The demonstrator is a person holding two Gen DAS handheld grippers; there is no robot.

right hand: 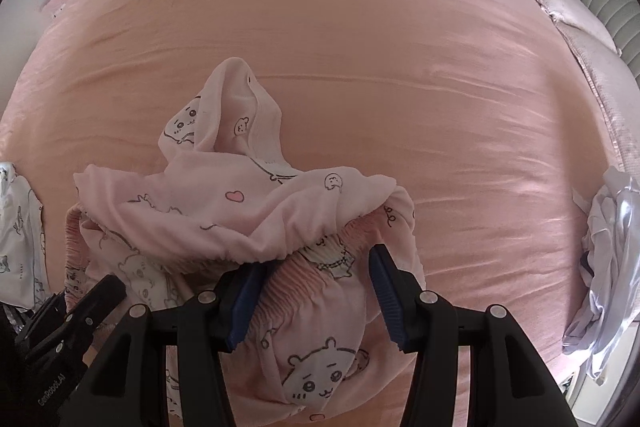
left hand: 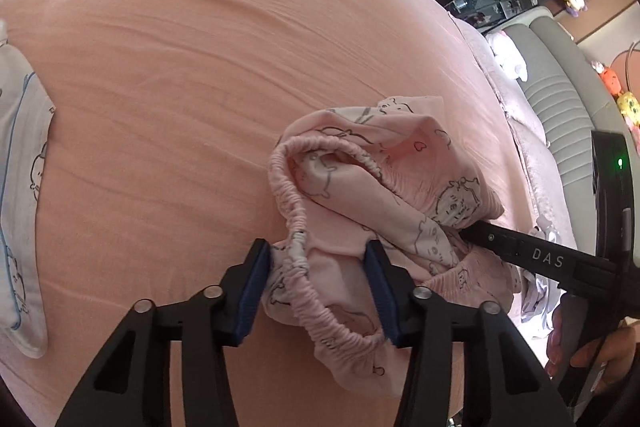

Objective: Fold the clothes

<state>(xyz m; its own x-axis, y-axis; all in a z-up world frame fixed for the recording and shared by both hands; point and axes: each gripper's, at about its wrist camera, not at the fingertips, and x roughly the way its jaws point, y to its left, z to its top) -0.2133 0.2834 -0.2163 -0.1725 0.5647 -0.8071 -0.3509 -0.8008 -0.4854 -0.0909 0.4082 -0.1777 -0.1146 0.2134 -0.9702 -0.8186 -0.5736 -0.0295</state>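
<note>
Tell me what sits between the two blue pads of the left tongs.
In the left wrist view, the gathered elastic waistband of the pink cartoon-print cotton shorts lies between the pads of the open left tongs.

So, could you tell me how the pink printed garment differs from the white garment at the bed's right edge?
The pink garment carries cartoon animal prints; the white garment looks plain. The pink one lies bunched between both grippers' fingers; the white one lies apart, untouched. Both are crumpled and unfolded on the pink bedsheet.

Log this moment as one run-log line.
left gripper: open, straddling pink shorts waistband | right gripper: open around shorts | bed: shorts crumpled
</note>
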